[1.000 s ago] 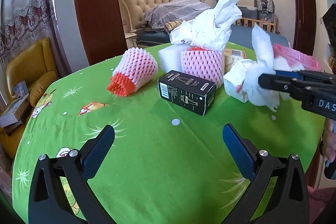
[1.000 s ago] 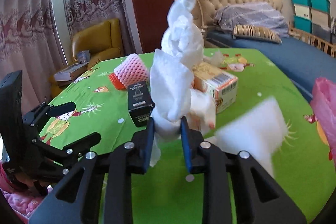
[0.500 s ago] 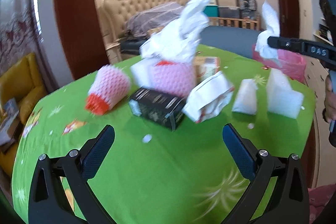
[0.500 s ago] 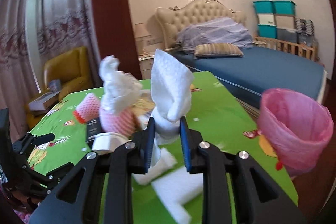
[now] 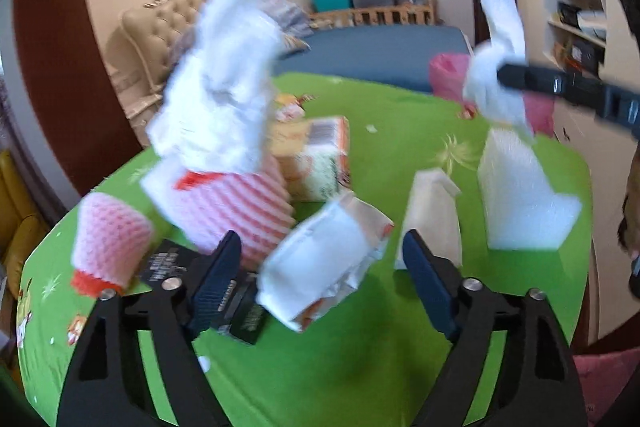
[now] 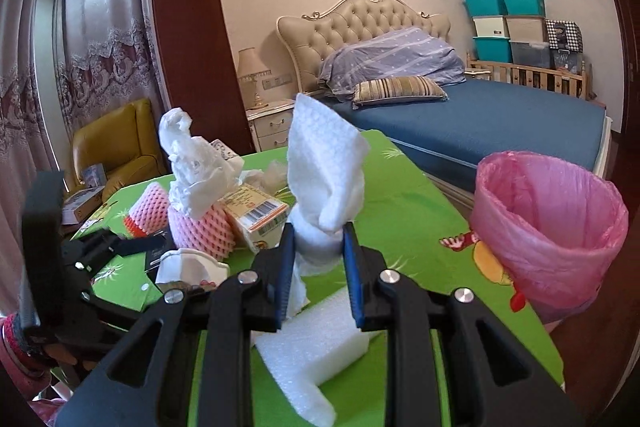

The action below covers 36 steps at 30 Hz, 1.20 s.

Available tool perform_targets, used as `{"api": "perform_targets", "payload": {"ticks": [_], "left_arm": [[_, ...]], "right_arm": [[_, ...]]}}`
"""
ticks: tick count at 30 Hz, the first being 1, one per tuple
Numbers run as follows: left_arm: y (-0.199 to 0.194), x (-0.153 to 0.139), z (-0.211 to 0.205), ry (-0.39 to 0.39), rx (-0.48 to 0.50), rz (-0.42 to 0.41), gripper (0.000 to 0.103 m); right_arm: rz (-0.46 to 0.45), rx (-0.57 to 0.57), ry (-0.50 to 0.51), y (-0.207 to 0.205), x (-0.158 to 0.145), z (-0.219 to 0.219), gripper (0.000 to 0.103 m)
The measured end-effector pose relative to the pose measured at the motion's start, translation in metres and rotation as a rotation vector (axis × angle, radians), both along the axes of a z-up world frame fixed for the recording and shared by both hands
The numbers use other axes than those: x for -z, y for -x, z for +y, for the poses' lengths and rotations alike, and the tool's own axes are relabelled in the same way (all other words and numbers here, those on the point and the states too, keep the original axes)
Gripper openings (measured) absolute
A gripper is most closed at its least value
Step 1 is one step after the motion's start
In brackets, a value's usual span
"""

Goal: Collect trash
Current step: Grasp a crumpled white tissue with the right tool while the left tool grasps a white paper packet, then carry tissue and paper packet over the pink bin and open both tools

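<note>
Green table (image 6: 404,195) with the pink-lined bin (image 6: 548,227) at its far edge. My right gripper (image 6: 318,247) pinches a white foam sheet (image 6: 324,167) tight. My left gripper (image 5: 320,267) has just been narrowing, jaws half spread around a crumpled white packet (image 5: 324,259) (contact unclear, blurred). Foam block (image 5: 520,199) just beside.

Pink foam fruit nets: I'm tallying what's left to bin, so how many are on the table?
2. One pink net stands mid-pile with white paper stuffed in it; the other net lies behind it, toward the yellow armchair. More could be hidden.
</note>
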State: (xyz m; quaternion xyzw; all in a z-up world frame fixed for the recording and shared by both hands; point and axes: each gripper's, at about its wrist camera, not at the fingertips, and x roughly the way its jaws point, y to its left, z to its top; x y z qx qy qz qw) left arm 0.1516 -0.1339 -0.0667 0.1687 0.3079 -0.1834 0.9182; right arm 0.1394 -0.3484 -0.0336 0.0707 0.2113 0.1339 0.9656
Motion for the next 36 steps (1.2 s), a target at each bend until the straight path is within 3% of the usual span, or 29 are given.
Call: {"api": "perform_targets", "payload": {"ticks": [2,4,7,22,36], "left_arm": [[-0.002,0.006,-0.005,-0.030,0.008,0.028,0.054],[-0.001,0.006,-0.003,-0.005,0.016,0.049,0.039],[0.009,0.010,-0.002,0.004,0.025,0.067,0.032],[0.038,0.002,0.005,0.069,-0.028,0.002,0.032],[0.029,-0.028,-0.022,0.196,-0.063,-0.071,0.032]], "right_arm": [[-0.013,0.009,0.002,0.002,-0.002,-0.005,0.023],[-0.018,0.015,0.008,0.006,-0.003,-0.009,0.023],[-0.024,0.022,0.014,0.014,0.000,-0.016,0.023],[0.000,0.021,0.011,0.022,0.011,-0.027,0.023],[-0.040,0.074,0.139,0.031,0.008,-0.020,0.024]]}}
